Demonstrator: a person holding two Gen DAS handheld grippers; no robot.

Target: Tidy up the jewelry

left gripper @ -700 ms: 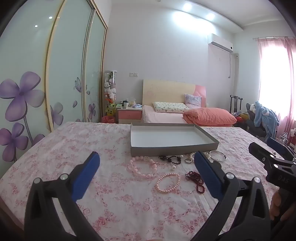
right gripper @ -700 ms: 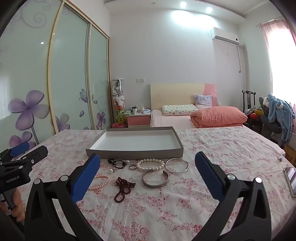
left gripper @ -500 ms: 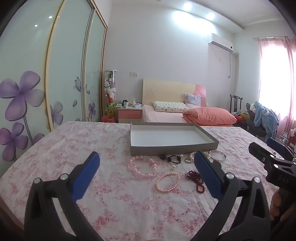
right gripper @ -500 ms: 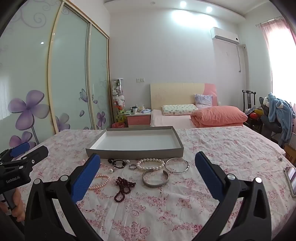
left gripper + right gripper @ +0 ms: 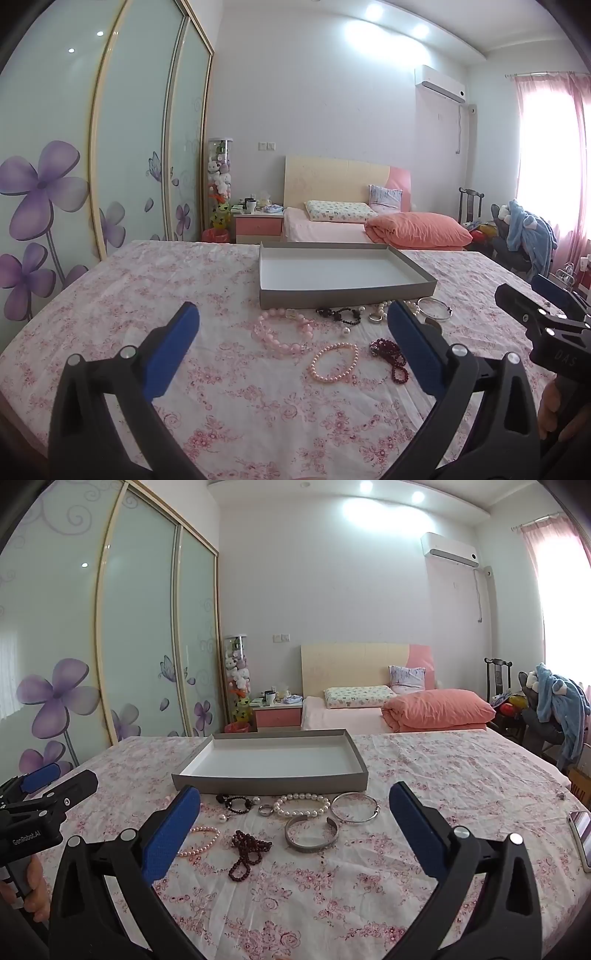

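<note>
The phone (image 5: 581, 840) is cut off by the right edge.

We see a shallow grey tray (image 5: 273, 783) with a white inside, empty, lying flat on the flowered bedspread (image 5: 443, 782). All the jewelry lies loose just in front of the tray's near wall. Nearest the tray run a black bead bracelet (image 5: 236, 803), a small silver ring (image 5: 265, 810), a white pearl bracelet (image 5: 301, 805) and a thin silver bangle (image 5: 355, 808). Farther from the tray lie an open silver cuff (image 5: 311, 834), a dark red bead strand (image 5: 247, 851) in a loose tangle, and a pale pink pearl bracelet (image 5: 334, 363). A chunky pink bead bracelet (image 5: 284, 330) lies toward the tray's left end. One loose white bead (image 5: 345, 332), perhaps an earring, lies beside the black bracelet.
</note>
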